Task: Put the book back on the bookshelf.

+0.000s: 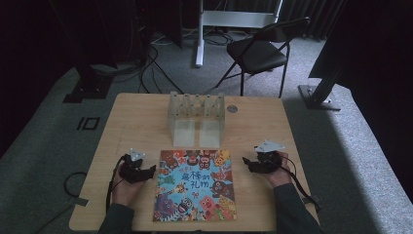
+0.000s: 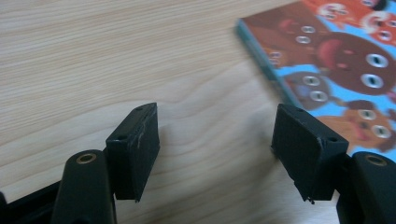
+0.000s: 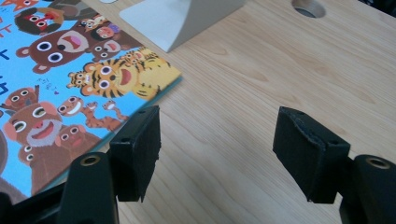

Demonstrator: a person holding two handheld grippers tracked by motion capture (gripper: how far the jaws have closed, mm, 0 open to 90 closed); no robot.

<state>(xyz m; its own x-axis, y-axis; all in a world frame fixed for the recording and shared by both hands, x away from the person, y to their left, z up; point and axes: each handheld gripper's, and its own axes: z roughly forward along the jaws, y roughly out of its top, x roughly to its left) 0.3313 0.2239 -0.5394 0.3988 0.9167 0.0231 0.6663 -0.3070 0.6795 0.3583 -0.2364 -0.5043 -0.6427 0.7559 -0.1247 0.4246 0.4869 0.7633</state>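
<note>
A colourful picture book with cartoon animals on its cover lies flat at the front middle of the wooden table. My left gripper rests just left of the book, jaws pointing toward its left edge and open. In the left gripper view the gripper has bare wood between its jaws, and the book's corner lies ahead on the right. My right gripper hovers just right of the book, also open. In the right gripper view the gripper is over bare wood, with the book at the left.
A pale upright rack with dividers stands behind the book at the table's back middle; its foot lies ahead of the right gripper. A round cable hole sits beside it. A black folding chair stands beyond the table.
</note>
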